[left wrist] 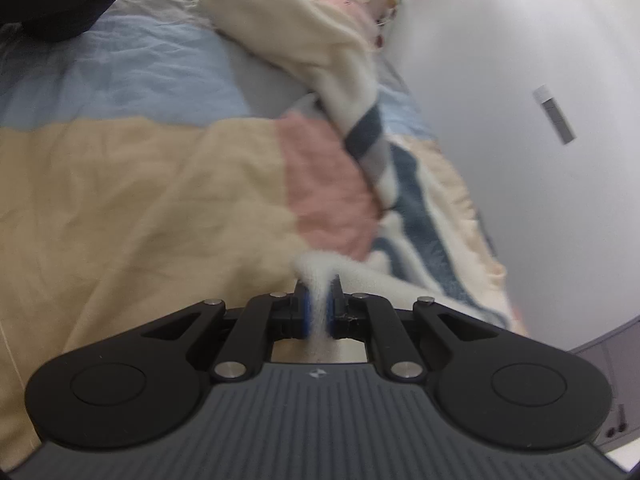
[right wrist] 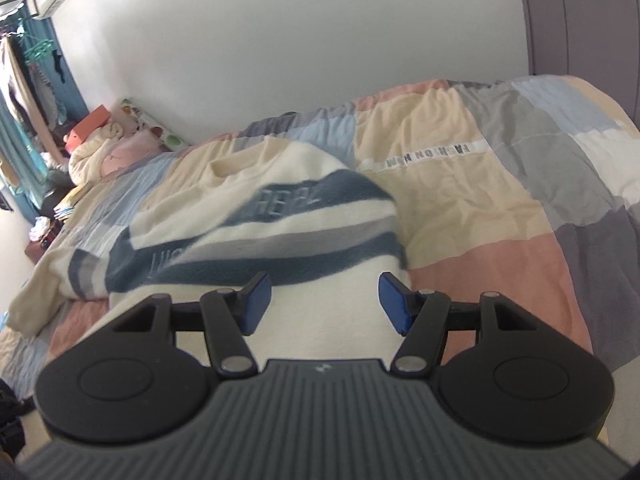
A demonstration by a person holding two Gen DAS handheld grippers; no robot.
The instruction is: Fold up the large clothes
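One grip is on, nothing folded yet, as far as the two views show. Left gripper (left wrist: 318,306) is pinching a cream edge of the sweater (right wrist: 256,232); fabric bunches up between the blue pads (left wrist: 306,314) and pokes out above them. Right gripper (right wrist: 324,300) stands spread over the cream lower part of the sweater, with nothing between its pads, and I can't tell whether they touch the cloth under them.

The sweater is cream fleece with dark blue and grey stripes. It lies crumpled on the patchwork bedspread (right wrist: 460,208), on the side toward the white wall (right wrist: 320,60), well short of the pile of pillows (right wrist: 108,148) at the far end. In the left wrist view a sleeve (left wrist: 280,28) trails away from the pinched edge toward that pile, with the striped body twisted and partly lifted.

Done: one edge secured. No clean crease or squared outline shows anywhere, so I'd call this early, still in the pick-up and spread-out stage.

Left, by my read:
- right gripper takes a matching edge
- sweater pulled flat on the bedspread
- sleeves brought in
- body folded over

Both views are motion-blurred around the fabric, so the exact part pinched is unclear, hem or side.
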